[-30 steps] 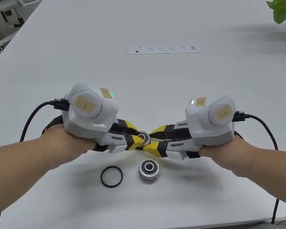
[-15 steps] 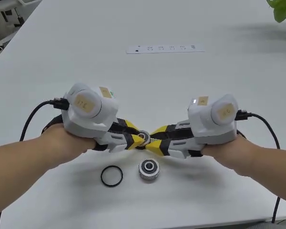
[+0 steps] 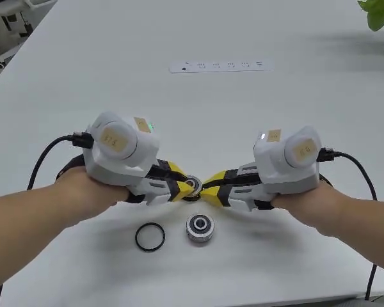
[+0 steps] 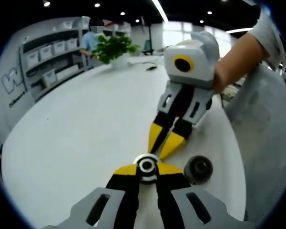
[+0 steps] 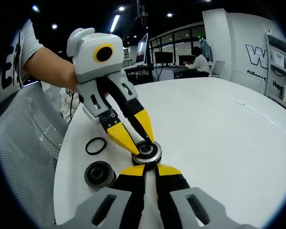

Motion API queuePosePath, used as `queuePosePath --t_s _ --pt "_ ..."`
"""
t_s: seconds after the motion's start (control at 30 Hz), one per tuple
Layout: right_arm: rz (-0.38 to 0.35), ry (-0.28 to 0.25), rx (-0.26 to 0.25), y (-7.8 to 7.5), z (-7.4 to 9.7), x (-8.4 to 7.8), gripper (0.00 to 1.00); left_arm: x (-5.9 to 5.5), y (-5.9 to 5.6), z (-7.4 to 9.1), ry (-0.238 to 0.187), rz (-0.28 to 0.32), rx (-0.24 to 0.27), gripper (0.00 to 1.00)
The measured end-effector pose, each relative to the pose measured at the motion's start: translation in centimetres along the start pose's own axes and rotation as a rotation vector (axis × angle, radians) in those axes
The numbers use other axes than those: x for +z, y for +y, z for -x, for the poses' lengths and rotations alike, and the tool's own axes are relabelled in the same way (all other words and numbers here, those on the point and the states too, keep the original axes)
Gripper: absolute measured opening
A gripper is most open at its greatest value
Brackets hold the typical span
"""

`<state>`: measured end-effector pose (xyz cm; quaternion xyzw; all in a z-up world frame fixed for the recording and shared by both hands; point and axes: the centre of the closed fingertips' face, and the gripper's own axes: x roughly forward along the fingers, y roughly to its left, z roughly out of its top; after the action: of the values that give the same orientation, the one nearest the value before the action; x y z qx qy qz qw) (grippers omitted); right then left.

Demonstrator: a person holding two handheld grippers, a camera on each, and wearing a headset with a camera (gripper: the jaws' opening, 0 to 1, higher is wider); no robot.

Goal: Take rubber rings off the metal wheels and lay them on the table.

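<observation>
- The left claw [image 3: 182,188] is clenched on the wheel [image 3: 192,185], holding it just above the worktop [image 3: 243,109].
- The right claw [image 3: 209,187] is pinched together at its rim. Whether it has caught the rubber ring [image 5: 158,153], I can't tell.
- A loose ring [image 3: 150,236] lies beside a second wheel [image 3: 200,228].
- The step looks like stripping this ring. Next it needs a firm bite, then a peel away.

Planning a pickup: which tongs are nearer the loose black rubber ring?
Left. Left tongs, gripping a metal wheel, are just beyond the black rubber ring; right tongs meet that wheel from farther right.
</observation>
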<state>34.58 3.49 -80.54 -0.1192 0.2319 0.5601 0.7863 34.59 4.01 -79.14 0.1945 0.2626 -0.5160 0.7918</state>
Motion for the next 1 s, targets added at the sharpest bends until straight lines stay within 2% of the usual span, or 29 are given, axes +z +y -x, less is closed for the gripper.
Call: queuePosePath --t_s 0.23,1.0 --pt "0.033 0.008 -0.011 -0.11 0.0 0.01 0.01 -0.03 0.03 0.01 0.004 -0.003 0.004 0.13" --pt "0.016 -0.001 -0.035 -0.33 0.35 0.13 0.0 -0.12 0.25 -0.03 0.02 -0.01 0.024 0.12"
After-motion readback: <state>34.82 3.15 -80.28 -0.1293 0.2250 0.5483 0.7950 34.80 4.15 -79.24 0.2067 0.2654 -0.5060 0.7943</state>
